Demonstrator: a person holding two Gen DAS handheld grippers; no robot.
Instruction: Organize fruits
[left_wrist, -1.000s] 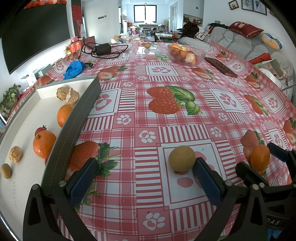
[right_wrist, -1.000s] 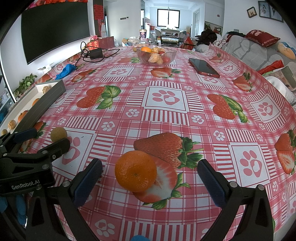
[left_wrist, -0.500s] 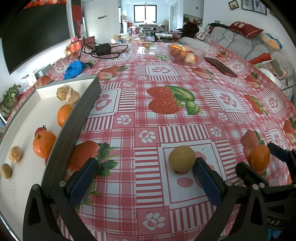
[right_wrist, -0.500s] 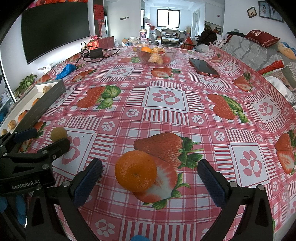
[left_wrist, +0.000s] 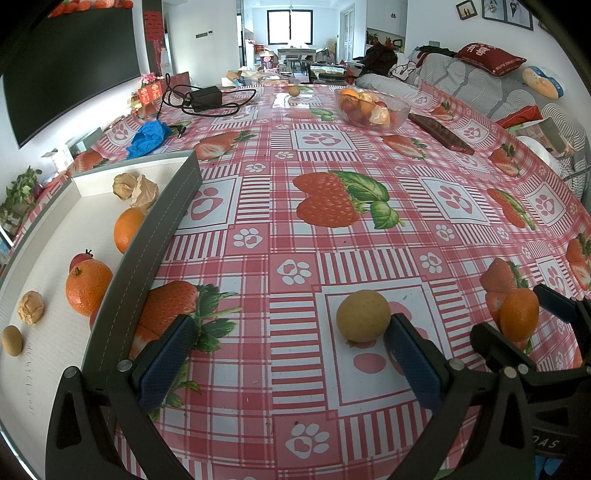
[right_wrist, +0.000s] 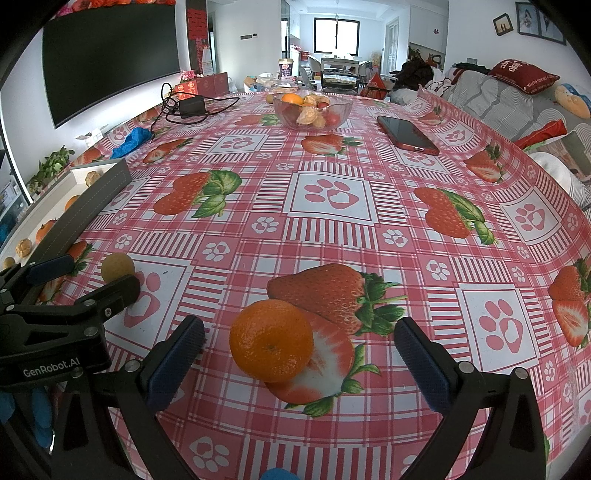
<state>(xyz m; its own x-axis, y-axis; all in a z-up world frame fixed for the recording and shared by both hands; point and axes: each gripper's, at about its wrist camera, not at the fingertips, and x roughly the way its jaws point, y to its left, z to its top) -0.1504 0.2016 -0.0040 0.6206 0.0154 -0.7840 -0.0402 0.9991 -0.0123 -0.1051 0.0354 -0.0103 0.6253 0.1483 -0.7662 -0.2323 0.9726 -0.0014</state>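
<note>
Living-room table under a glossy red-checked strawberry-print tablecloth (right_wrist: 332, 229). Right gripper (right_wrist: 299, 354), jaws spread and empty, brackets the round orange mandarin (right_wrist: 271, 339) at lower centre: likely light, soft-skinned, prone to roll; grip across its middle. Left gripper (left_wrist: 288, 354), likewise spread, flanks a yellow-brown round fruit (left_wrist: 363, 314). The grey-walled white tray (left_wrist: 155, 236) runs off frame at left.

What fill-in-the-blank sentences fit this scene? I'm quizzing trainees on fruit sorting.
1. Between the open fingers of the right gripper lies a ____.
2. The yellow-brown round fruit rests beside a fingertip of the ____ gripper.
3. The red phone lies right of the glass ____.
4. The sorted oranges lie in the white ____.

Missing words: tangerine; left; bowl; tray
</note>
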